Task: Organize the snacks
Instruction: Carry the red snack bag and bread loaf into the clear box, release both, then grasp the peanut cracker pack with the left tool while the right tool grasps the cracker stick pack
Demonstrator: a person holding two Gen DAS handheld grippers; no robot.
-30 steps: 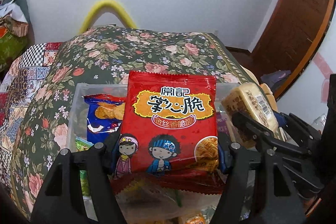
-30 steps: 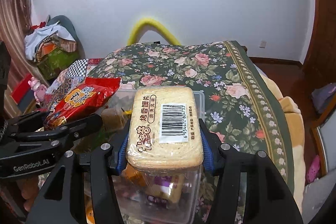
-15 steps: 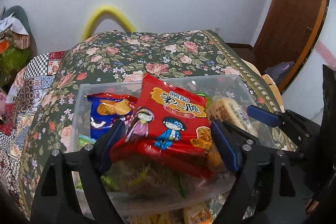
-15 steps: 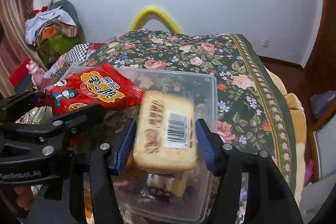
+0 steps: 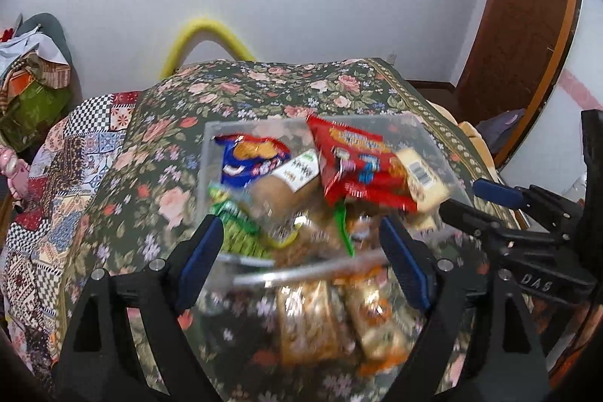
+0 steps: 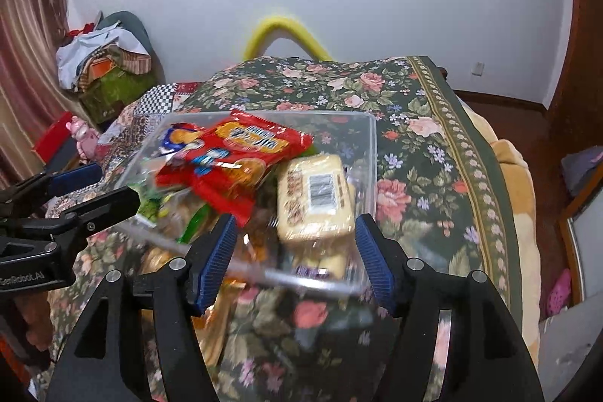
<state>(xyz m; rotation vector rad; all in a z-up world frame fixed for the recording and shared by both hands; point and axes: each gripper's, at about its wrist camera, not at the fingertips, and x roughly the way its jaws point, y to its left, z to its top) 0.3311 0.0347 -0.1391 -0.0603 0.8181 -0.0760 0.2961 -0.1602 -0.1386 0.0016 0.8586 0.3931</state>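
Both claws, left claw [image 5: 301, 257] and right claw [image 6: 296, 255], hover spread and empty above the snack bin [image 6: 371, 153].

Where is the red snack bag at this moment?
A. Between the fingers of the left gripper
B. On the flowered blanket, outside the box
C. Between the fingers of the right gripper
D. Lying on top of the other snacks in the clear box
D. The red snack bag lies on the pile inside the clear box, beside the pale biscuit pack; the left gripper and right gripper are both open and empty.
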